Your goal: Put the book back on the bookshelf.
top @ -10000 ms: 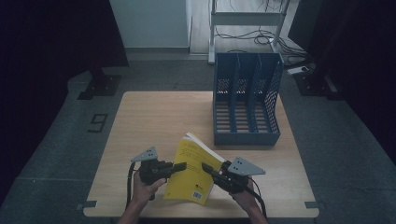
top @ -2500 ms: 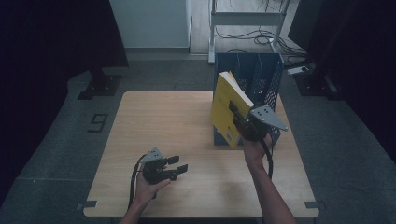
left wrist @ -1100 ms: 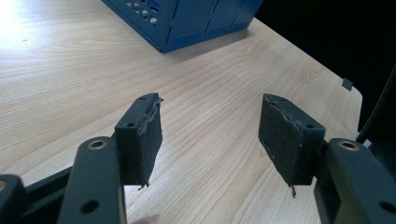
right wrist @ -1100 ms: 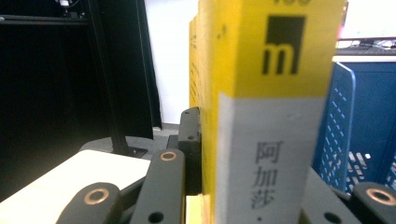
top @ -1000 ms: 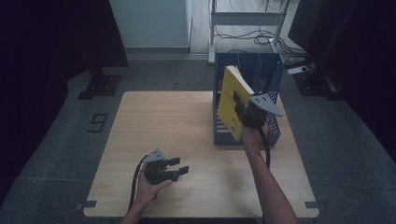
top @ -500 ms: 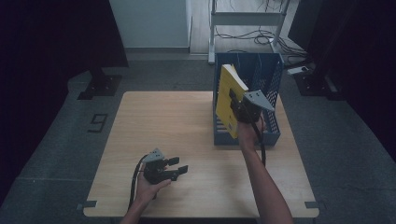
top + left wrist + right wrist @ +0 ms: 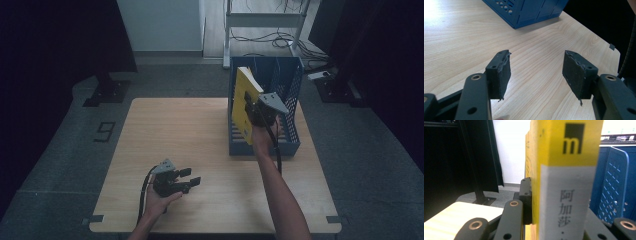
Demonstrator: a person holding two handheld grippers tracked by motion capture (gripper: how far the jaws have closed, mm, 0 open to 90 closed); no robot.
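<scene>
Just one book (image 7: 243, 102), two tools.

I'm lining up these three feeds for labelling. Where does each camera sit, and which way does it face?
High view: above the person's side, looking forward and down on the table; both forearms, left gripper, right gripper.
Left gripper view: rides the left gripper, looking along its open jaws over the tabletop.
Right gripper view: rides the right gripper, jaws clamping the yellow book.
Shared: all three show the blue file rack.
</scene>
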